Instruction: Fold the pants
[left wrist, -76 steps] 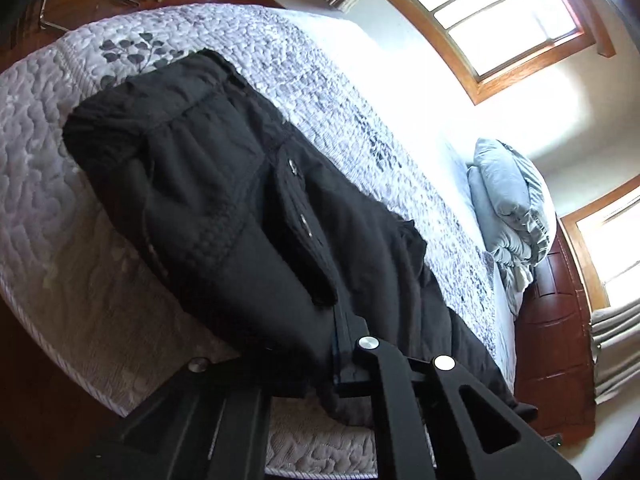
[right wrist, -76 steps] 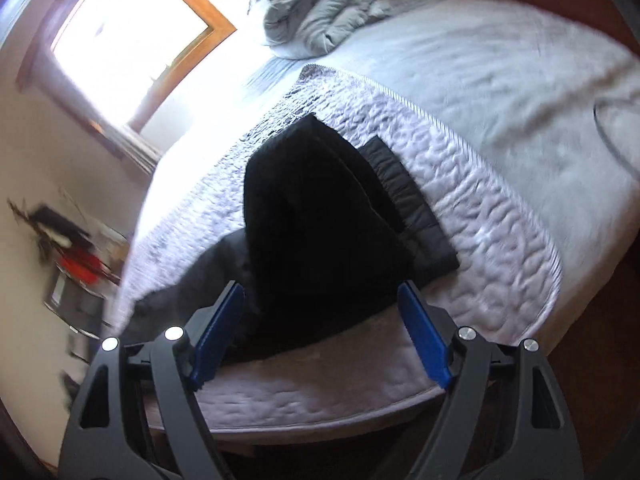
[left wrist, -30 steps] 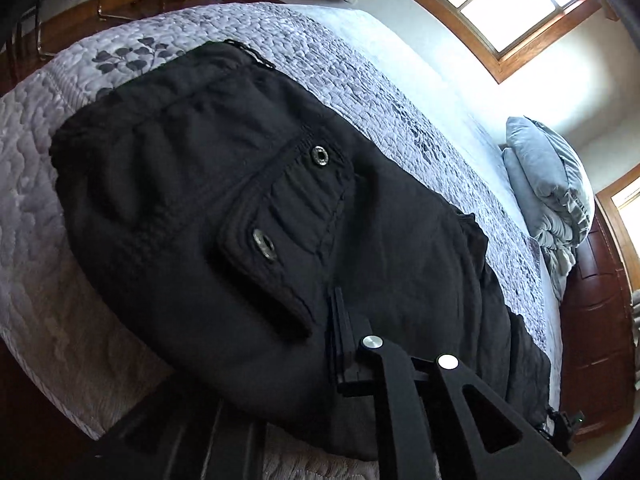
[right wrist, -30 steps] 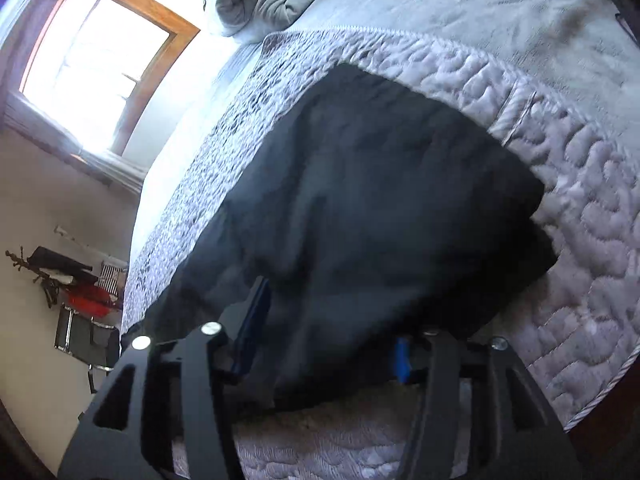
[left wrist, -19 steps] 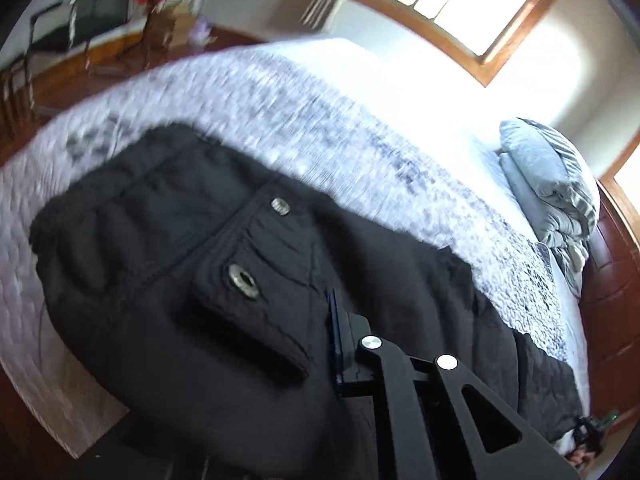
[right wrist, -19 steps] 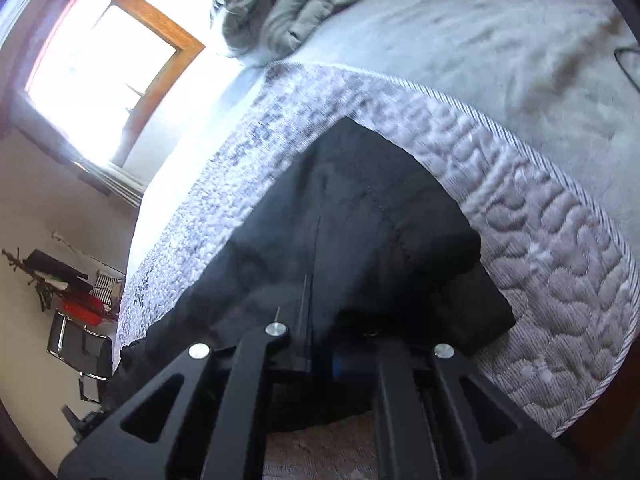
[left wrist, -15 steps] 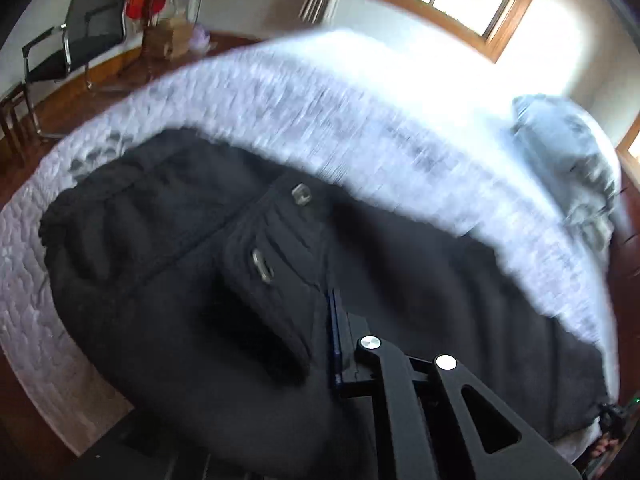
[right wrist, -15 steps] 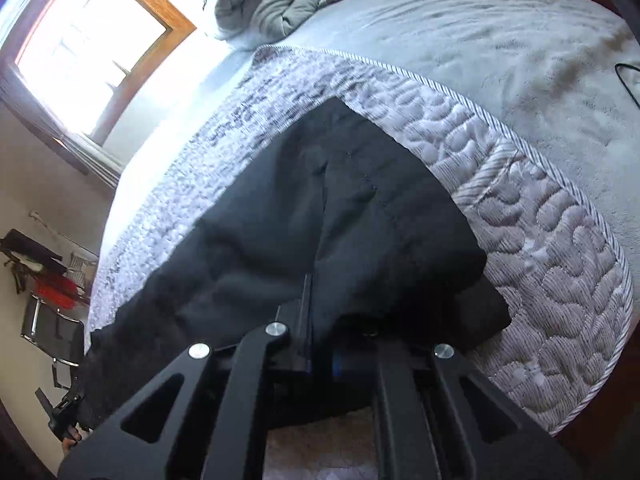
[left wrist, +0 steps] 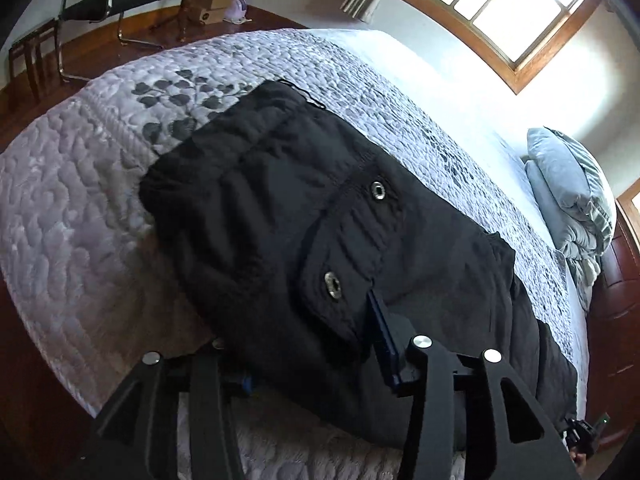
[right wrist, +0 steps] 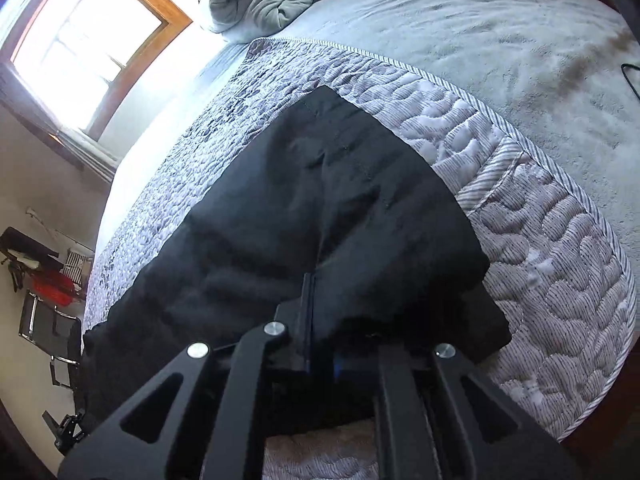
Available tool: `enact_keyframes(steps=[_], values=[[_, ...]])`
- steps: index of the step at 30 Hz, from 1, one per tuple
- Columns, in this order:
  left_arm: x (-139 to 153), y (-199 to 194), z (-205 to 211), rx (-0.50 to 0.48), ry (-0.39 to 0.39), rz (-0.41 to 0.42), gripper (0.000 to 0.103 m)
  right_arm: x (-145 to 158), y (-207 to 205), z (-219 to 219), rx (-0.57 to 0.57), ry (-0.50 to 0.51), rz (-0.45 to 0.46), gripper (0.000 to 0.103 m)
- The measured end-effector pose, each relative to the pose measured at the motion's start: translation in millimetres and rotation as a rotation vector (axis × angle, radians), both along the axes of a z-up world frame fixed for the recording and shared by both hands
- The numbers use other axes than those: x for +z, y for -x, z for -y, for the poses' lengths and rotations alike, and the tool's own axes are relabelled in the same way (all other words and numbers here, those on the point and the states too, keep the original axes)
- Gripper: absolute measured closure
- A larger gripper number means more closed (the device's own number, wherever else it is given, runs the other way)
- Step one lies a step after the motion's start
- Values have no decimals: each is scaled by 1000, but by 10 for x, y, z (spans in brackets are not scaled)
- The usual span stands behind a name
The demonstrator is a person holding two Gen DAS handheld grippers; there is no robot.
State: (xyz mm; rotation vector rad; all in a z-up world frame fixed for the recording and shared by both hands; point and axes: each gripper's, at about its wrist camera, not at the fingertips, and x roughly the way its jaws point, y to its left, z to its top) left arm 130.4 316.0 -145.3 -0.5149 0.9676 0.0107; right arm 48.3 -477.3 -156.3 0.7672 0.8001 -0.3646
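Black pants lie folded lengthwise along the near edge of a grey quilted bed. A pocket flap with two metal snaps faces up near the waist. My left gripper is over that waist end and its jaws are opening. The fabric bulges between them and the pads stand off it. At the leg end of the pants, my right gripper has its jaws nearly together. A fold of black cloth is pinched between them, and they are starting to open.
The quilt's striped border meets a pale blanket towards the head of the bed. Bunched grey bedding lies there. A metal chair and cardboard boxes stand on the wooden floor past the bed's foot.
The left jaws, shut on the pants' edge a moment ago, have spread apart and the hand has shifted over the waist. The right jaws went from wide apart to pinching the leg end.
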Motion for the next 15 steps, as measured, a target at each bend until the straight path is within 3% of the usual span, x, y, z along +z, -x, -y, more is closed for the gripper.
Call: enact_keyframes(steps=[4, 5, 7, 11, 13, 15], values=[[113, 195, -11, 32, -108, -29, 29, 65, 114, -27, -5, -2, -5, 63], [130, 242, -31, 41, -94, -24, 20, 74, 177, -40, -2, -41, 25, 59], [127, 374, -11, 47, -21, -21, 14, 36, 233, -88, 21, -134, 52, 58], [54, 440, 243, 11, 69, -61, 14, -34, 242, -310, 71, -245, 89, 58], [18, 445, 381, -5, 86, -59, 14, -98, 178, -426, 84, -283, 62, 66], [-47, 399, 534, -23, 101, -64, 14, -141, 105, -509, 109, -272, 38, 101]])
